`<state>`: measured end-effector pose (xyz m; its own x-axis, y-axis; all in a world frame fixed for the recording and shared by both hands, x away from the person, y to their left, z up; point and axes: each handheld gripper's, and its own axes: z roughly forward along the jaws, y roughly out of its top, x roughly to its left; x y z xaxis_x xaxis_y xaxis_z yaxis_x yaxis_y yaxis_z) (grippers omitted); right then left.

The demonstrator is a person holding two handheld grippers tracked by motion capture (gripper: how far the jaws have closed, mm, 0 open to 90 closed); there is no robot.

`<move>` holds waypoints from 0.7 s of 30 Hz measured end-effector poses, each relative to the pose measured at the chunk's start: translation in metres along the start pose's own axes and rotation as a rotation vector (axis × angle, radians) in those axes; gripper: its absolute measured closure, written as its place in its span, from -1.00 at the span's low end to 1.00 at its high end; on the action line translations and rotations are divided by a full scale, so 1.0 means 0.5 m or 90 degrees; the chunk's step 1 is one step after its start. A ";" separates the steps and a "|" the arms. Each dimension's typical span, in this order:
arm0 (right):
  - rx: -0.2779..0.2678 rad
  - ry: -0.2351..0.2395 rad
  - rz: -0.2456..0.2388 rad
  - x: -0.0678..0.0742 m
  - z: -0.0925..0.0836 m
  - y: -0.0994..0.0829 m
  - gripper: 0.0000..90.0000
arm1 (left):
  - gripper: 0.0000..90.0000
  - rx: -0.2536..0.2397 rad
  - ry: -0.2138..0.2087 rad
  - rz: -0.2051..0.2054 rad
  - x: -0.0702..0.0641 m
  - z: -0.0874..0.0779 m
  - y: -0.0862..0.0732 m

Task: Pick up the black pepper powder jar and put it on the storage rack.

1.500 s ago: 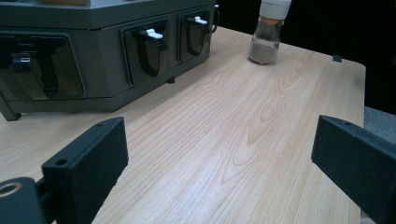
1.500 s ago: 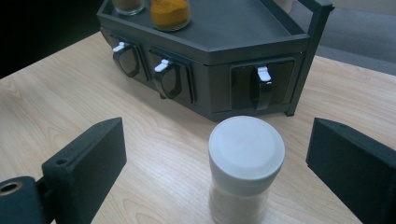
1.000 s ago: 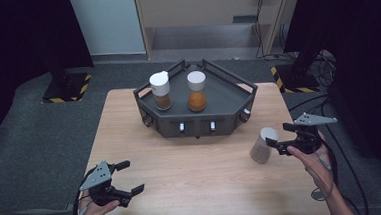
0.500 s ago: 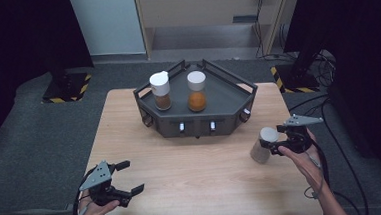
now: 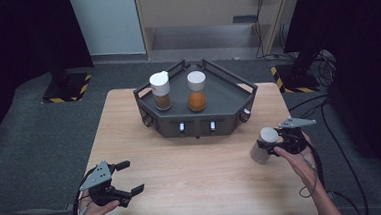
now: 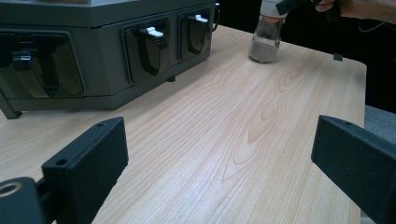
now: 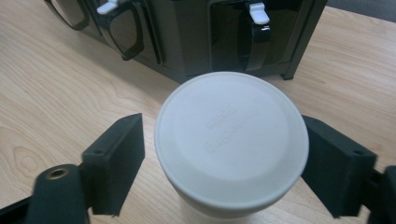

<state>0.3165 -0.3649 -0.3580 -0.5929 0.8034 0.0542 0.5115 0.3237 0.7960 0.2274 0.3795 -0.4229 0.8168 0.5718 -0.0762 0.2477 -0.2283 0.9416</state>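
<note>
Layout on the table [image 5: 192, 167], by the clock from its middle

A rack [image 5: 196, 104] sits at twelve, carrying two jars side by side: one jar [image 5: 160, 90] at eleven, another jar [image 5: 196, 91] just right of it. A third jar [image 5: 264, 144] stands on the table at four, between the jaws of the right hand-held gripper [image 5: 276, 143]. The left hand-held gripper [image 5: 130, 177] hovers at seven.
</note>
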 end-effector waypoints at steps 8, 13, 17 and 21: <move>0.000 -0.018 -0.012 0.009 -0.002 -0.004 -0.24 | -0.95 0.000 0.000 0.000 0.000 0.000 0.000; 0.000 -0.016 -0.017 0.007 -0.001 -0.003 -0.24 | -0.95 0.000 0.000 0.000 0.000 0.000 0.000; 0.000 -0.014 -0.020 0.006 -0.001 -0.003 -0.24 | -0.95 0.000 -0.001 -0.001 0.001 0.000 0.000; 0.006 -0.012 -0.027 0.007 -0.001 0.003 -0.24 | -0.95 0.000 0.000 -0.001 0.001 0.000 0.000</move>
<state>0.3149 -0.3618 -0.3564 -0.6024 0.7982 0.0090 0.4915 0.3620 0.7921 0.2276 0.3799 -0.4231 0.8165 0.5720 -0.0782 0.2491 -0.2268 0.9415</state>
